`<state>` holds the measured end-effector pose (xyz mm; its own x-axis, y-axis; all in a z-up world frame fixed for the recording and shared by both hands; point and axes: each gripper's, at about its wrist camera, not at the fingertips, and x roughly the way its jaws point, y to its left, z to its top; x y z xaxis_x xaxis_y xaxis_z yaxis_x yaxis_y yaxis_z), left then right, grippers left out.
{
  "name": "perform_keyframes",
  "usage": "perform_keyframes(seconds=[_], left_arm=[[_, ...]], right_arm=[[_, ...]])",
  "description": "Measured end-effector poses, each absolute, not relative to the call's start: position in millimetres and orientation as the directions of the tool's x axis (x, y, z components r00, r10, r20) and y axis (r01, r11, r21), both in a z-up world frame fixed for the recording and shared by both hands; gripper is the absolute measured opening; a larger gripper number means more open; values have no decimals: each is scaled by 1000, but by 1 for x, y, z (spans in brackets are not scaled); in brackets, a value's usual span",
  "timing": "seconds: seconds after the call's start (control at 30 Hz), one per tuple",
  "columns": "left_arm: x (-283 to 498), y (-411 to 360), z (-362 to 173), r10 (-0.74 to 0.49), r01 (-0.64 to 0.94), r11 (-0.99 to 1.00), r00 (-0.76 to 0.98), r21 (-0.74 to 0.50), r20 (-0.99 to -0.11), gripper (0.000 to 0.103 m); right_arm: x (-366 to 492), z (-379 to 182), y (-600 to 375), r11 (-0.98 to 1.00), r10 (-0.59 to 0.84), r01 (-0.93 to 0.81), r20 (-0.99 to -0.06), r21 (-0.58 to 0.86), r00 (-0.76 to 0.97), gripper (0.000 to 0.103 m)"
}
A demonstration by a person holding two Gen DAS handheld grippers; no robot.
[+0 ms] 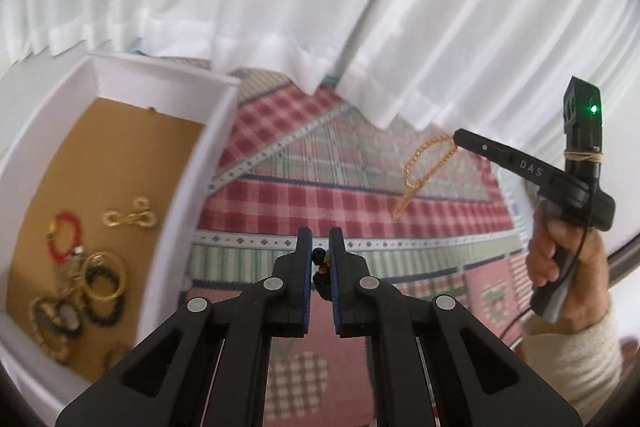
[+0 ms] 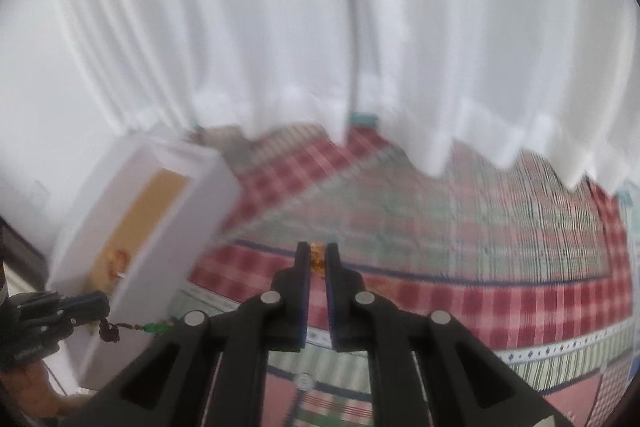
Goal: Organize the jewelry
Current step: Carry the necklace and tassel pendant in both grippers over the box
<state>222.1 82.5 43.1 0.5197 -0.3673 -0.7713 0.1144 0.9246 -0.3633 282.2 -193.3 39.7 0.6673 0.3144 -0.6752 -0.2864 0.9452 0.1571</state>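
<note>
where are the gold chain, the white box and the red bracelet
gold chain (image 1: pixel 416 171), left wrist view, on the hanging loop
white box (image 1: pixel 188 187), left wrist view, on its right wall
red bracelet (image 1: pixel 64 237), left wrist view, on its beaded ring inside the box

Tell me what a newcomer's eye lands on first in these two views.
The gold chain dangling from the right gripper above the checked patchwork cloth. Next, the white box at left, its tan floor strewn with bracelets, one of red beads. The left gripper pinches a dark beaded piece.
</note>
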Motion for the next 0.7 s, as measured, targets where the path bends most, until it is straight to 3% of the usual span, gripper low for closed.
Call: perform_keyframes(seconds=[0.17, 0.33, 0.7], left_arm=[[205, 141, 77, -349, 43, 920, 544, -390, -763, 6], [205, 202, 90, -227, -68, 943, 589, -327, -776, 6], [245, 315, 19, -23, -315, 920, 546, -231, -837, 6]], right_arm=[[277, 89, -145, 896, 430, -397, -608, 198, 668, 7], [275, 120, -80, 829, 539, -511, -565, 226, 625, 7], [287, 96, 54, 708, 654, -652, -602, 273, 458, 7]])
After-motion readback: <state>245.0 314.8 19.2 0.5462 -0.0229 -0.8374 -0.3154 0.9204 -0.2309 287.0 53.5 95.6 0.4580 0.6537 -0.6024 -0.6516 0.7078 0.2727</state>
